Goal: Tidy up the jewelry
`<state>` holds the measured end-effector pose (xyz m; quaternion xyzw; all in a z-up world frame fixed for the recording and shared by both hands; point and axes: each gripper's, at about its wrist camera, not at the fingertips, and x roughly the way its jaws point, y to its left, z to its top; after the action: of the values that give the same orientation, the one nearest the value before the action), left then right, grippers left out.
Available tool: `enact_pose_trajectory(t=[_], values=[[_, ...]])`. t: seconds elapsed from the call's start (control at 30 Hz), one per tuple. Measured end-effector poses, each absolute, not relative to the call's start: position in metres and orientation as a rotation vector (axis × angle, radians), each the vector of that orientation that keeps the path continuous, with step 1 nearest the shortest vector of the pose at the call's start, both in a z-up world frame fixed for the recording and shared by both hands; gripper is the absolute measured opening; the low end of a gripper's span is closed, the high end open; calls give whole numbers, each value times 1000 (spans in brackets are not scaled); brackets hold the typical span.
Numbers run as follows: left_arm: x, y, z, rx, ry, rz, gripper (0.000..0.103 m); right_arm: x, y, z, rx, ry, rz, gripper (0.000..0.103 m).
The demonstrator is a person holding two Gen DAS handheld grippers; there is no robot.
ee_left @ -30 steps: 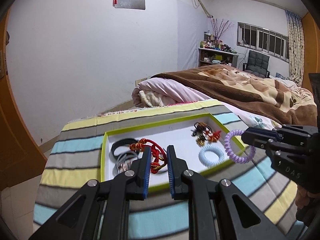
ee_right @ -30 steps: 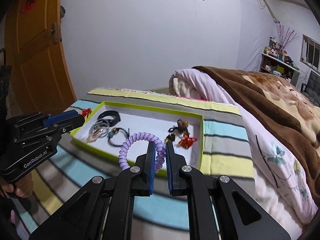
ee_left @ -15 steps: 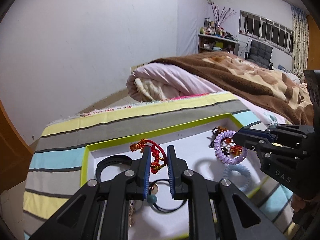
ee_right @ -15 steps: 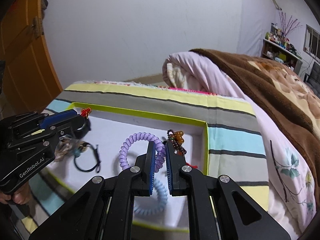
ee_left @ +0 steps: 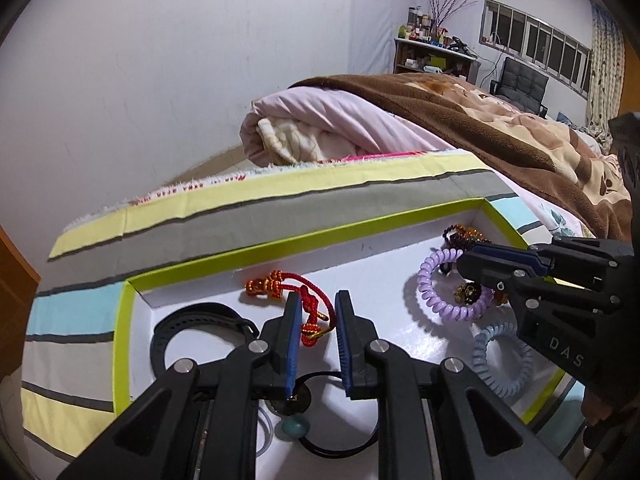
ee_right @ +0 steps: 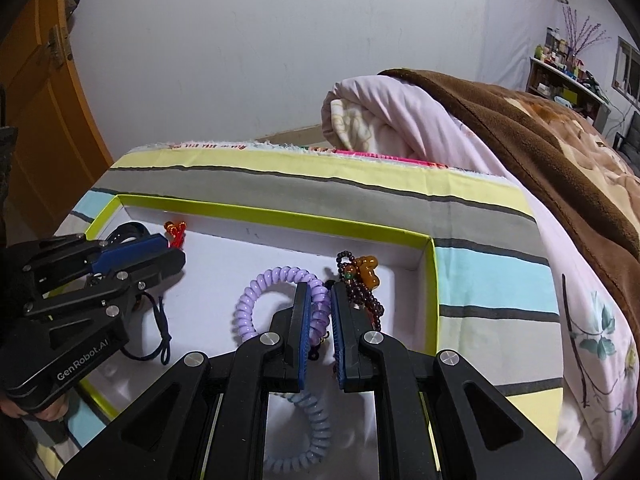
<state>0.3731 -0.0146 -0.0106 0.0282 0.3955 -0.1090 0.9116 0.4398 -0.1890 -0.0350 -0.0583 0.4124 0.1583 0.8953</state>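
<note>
We lower the purple coil hair tie [ee_right: 276, 286], clamped in our right gripper [ee_right: 318, 300], into the green-rimmed tray [ee_left: 120, 340]; our left gripper [ee_left: 316, 312], its jaws just opening, frees the red knotted cord [ee_left: 288, 290]. Both placements look nearly done.

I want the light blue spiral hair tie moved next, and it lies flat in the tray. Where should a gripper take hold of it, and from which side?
Take the light blue spiral hair tie across its coil on the arc nearest the tray's near wall, coming down from above with one finger inside the ring. It lies flat, so a level approach has little to catch, and the purple hair tie in the right gripper hangs over its far arc.
</note>
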Motion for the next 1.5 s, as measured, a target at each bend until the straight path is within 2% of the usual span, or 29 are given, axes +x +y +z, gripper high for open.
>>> enact_pose_trajectory(t=[0.2, 0.27, 0.73, 1.17, 1.5], values=[[372, -13, -12, 47, 820, -230, 20, 440, -188, -33, -136, 858, 329, 13], [371, -12, -11, 46, 816, -231, 26, 439, -188, -32, -139, 854, 326, 18], [330, -3, 16, 1, 746, -215, 26, 393, -195, 0, -125, 764, 337, 27], [243, -4, 48, -21, 656, -164, 26, 293, -206, 28, -86, 683, 379, 28], [172, 1, 44, -53, 628, -92, 26, 217, -219, 33, -49, 636, 380, 28]])
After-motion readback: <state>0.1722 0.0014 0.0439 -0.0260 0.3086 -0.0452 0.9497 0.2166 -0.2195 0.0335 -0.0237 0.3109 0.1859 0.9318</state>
